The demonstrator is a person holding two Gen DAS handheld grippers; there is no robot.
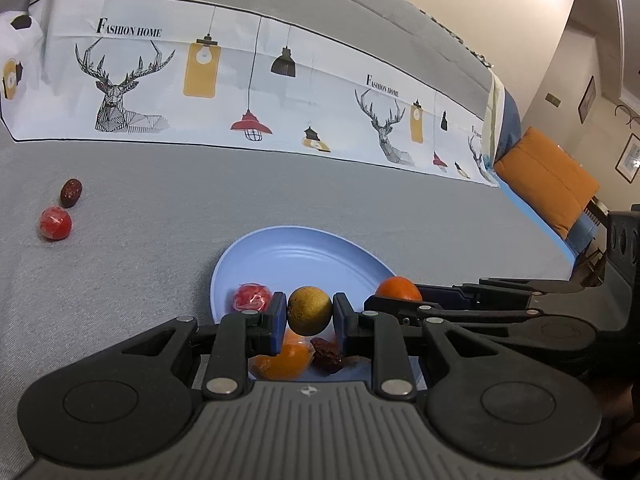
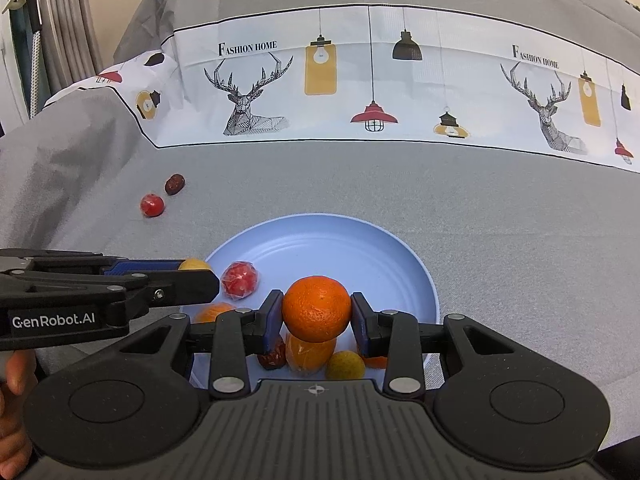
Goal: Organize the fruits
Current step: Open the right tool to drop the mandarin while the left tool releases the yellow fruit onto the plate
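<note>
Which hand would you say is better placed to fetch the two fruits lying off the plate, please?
Left, probably. The red fruit and dark date lie on the cloth toward its side of the blue plate. Both grippers are full, though; the left gripper must drop its brown fruit first.

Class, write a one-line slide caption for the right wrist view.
Right gripper holds an orange over the blue plate of fruit; two fruits remain on the grey cloth.
</note>
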